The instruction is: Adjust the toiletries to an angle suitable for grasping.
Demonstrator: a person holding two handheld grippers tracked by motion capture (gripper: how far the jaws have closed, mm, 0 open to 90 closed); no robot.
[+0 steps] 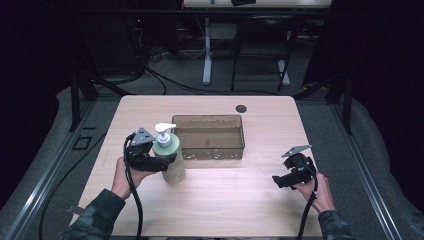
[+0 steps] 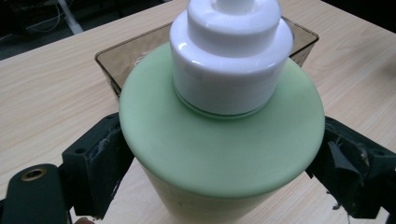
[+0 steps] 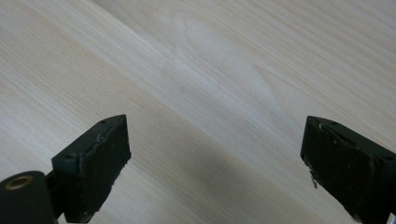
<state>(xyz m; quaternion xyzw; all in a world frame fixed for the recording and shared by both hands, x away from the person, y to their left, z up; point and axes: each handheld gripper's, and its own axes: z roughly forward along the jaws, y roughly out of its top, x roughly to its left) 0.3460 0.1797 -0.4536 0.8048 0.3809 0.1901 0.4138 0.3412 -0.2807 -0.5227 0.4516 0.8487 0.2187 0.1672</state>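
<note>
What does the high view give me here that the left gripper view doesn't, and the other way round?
High view: the person's forearms, the right tongs hovering open over bare table, and the whole pump bottle standing upright just in front of the smoky plastic bin. Left gripper view: both black pads pressed against the bottle's green body under its shoulder. Shared: the bottle with its white pump, the bin behind it, the wooden table, and the left tongs clamping the bottle.

Left gripper (image 1: 167,159) and right gripper (image 1: 278,181): black bodies, each topped by a grey three-cornered plate and trailing a black cable. Jaws are blocky, scuffed black pads; a brass-ringed hole marks one arm. Sleeves (image 1: 97,215): dark camouflage.
</note>
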